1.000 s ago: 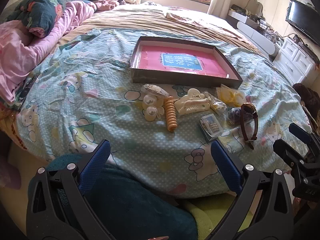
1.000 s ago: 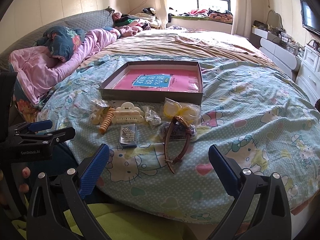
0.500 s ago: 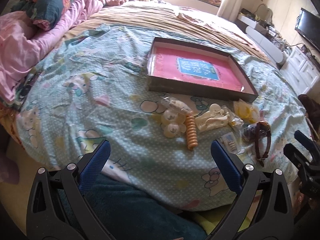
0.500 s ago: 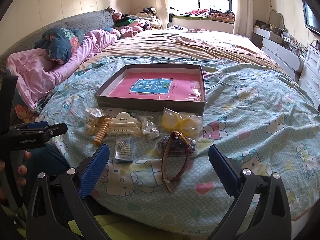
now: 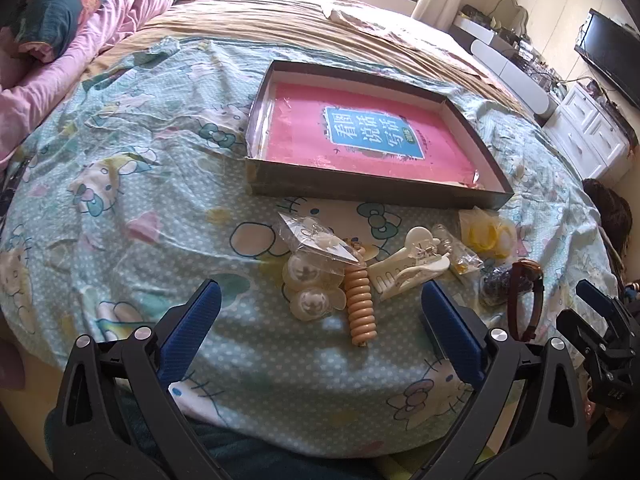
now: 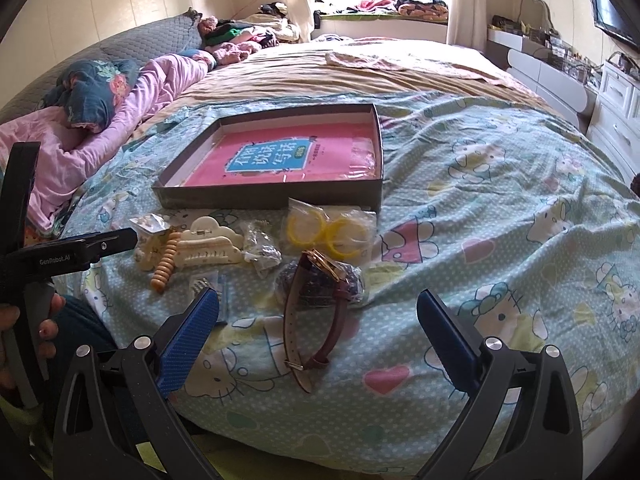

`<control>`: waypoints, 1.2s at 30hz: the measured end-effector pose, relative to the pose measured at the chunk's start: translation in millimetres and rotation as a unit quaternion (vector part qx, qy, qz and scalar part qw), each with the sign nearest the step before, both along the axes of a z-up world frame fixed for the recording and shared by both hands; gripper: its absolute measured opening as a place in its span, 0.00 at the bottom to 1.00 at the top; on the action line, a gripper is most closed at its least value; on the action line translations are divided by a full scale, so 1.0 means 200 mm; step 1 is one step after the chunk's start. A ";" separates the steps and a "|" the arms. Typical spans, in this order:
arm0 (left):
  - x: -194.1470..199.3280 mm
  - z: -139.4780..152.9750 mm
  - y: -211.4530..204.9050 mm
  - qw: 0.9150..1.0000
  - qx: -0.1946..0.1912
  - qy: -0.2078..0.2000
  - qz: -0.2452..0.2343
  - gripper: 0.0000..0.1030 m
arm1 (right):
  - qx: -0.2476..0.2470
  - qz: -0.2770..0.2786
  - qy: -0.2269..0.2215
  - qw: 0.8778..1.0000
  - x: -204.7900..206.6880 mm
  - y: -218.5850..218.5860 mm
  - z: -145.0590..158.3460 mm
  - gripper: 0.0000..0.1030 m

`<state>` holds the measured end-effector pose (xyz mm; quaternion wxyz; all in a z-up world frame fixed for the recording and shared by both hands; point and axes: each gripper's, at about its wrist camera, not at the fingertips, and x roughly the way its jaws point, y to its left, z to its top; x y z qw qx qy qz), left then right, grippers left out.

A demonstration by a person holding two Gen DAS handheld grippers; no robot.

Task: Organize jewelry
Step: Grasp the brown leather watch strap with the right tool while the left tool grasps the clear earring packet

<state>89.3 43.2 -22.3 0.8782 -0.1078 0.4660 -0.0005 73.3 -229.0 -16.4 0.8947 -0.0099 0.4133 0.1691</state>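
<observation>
Left gripper (image 5: 320, 316) and right gripper (image 6: 318, 326): both spread wide, nothing held, poised at the near edge of the bed.
Jewelry lies in a loose row on the bedspread (image 5: 132, 184) just in front of the shallow box (image 5: 372, 190): bagged earrings (image 5: 314, 268), spiral hair tie (image 5: 360, 306), cream hair claw (image 5: 408, 270), bagged yellow bangles (image 6: 330, 232), brown-strap watch (image 6: 316, 312) leaning on a dark pouch (image 6: 352, 280). Risks, as I judge them: the soft, rumpled cloth may bunch between the fingers; slick bags could slip; items touch, so one pick may drag its neighbour; the watch strap may snag. Writing: "GenRobot.AI" on the left gripper's body in the right view; Chinese characters on the box's blue label (image 5: 374, 136), which I cannot read with confidence.
</observation>
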 end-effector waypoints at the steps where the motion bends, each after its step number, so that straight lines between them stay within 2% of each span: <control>1: 0.01 -0.01 0.00 1.000 0.003 0.002 0.002 0.91 | 0.000 -0.002 0.004 1.000 0.01 0.00 -0.01 0.96; 12: 0.12 -0.04 0.04 1.000 0.009 0.005 0.005 0.91 | 0.003 -0.008 0.034 0.999 0.09 0.04 -0.15 0.94; 14: 0.14 -0.05 0.04 1.000 0.011 0.006 0.002 0.91 | 0.001 -0.007 0.040 0.999 0.09 0.05 -0.17 0.87; 17: 0.17 -0.06 0.02 1.000 0.015 0.007 -0.005 0.88 | 0.002 -0.010 0.051 0.999 0.11 0.05 -0.21 0.81; 19: 0.20 -0.08 0.02 1.000 0.015 0.012 -0.009 0.83 | 0.006 -0.014 0.057 0.998 0.12 0.04 -0.23 0.76; 22: 0.22 -0.11 0.02 1.000 0.014 0.021 -0.014 0.71 | 0.011 -0.016 0.064 0.998 0.13 0.04 -0.25 0.66; 25: 0.23 -0.14 0.04 0.999 -0.002 0.030 -0.016 0.55 | 0.013 -0.013 0.067 0.998 0.14 0.03 -0.25 0.54; 27: 0.23 -0.14 0.06 0.999 -0.017 0.027 -0.018 0.40 | 0.016 -0.012 0.067 0.998 0.14 0.03 -0.25 0.48; 32: 0.22 -0.13 0.08 0.999 -0.033 0.020 -0.020 0.17 | 0.026 -0.002 0.071 0.997 0.15 0.03 -0.25 0.35; 36: 0.22 -0.12 0.10 0.999 -0.048 0.014 -0.020 0.12 | 0.028 0.001 0.070 0.997 0.14 0.02 -0.23 0.32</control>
